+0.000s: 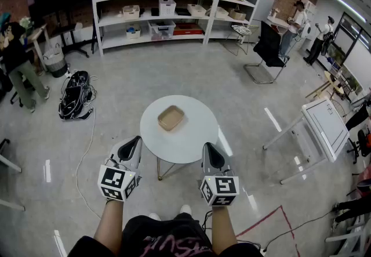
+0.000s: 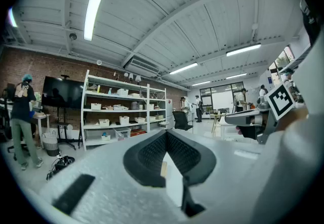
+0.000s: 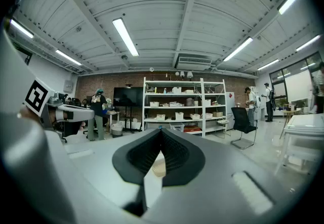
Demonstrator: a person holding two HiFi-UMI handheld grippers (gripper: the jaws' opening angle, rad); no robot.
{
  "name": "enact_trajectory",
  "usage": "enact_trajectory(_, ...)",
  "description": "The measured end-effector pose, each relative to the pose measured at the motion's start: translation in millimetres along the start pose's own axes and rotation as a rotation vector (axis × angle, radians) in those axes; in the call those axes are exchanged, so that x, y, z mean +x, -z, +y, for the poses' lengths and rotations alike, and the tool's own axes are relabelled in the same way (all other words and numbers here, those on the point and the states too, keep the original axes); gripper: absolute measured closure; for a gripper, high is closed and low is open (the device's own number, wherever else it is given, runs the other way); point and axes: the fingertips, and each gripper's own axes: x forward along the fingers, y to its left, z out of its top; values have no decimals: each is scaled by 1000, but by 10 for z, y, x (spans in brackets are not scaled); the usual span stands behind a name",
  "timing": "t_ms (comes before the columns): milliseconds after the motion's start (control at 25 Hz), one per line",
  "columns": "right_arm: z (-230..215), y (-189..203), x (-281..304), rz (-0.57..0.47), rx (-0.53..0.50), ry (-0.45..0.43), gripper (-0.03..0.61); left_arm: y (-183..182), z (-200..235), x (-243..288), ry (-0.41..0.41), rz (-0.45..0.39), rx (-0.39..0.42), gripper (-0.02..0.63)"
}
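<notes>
A round white table (image 1: pixel 191 140) stands in front of me with a shallow tan tray (image 1: pixel 171 118) on it, left of centre. My left gripper (image 1: pixel 137 141) hovers at the table's near left edge and my right gripper (image 1: pixel 207 148) at its near right edge. Both point toward the tray from a little short of it. On each the jaws meet at the tips, shut and holding nothing. Below the joined black pads (image 2: pixel 152 154) of the left gripper (image 2: pixel 166 133) a sliver of the tray (image 2: pixel 163 168) shows. The right gripper (image 3: pixel 162 132) frames the tray (image 3: pixel 159 166) the same way.
White shelving (image 1: pixel 174 0) with bins lines the back wall. A black bag with cables (image 1: pixel 75 102) lies on the floor at left, a black chair (image 1: pixel 268 47) stands back right, and a tilted white desk (image 1: pixel 324 125) at right. People stand at far left (image 1: pixel 20 64) and back right (image 1: pixel 295 21).
</notes>
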Motion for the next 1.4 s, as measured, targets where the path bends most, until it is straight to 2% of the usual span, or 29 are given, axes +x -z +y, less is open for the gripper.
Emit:
enact_trajectory(880,77,9,64,3,-22,13,568,128,89,67,30,33,-14,618)
enact_trajectory(1120,36,136,112,4,1,30,568,290,164,109,30,43,-30,618)
enact_trajectory(1400,-12,130,371,3,-13,26,568,300,298,349,33,52,-19,618)
